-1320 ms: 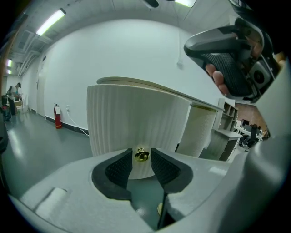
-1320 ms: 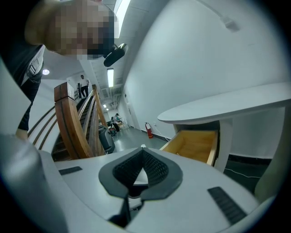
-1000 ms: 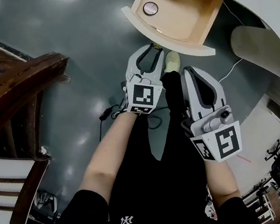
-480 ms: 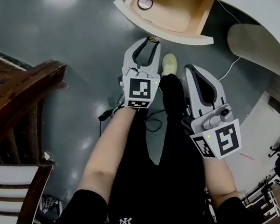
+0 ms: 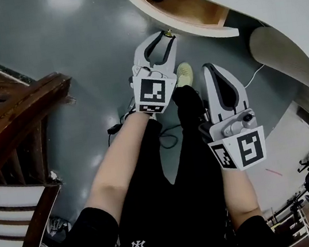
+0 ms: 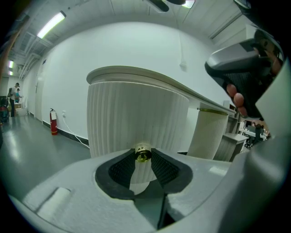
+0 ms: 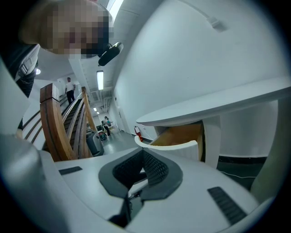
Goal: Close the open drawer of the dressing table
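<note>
Drawer stands part open just ahead of the left gripper, whose jaws pinch its brass knob, while the right gripper, closed on nothing, sits behind and beside it.

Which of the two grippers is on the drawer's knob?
The left gripper: its jaws pinch the gold knob on the drawer front. The right gripper hangs back, shut and empty.

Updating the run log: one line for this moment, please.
left gripper: shut on knob | right gripper: shut, empty | drawer: part open
</note>
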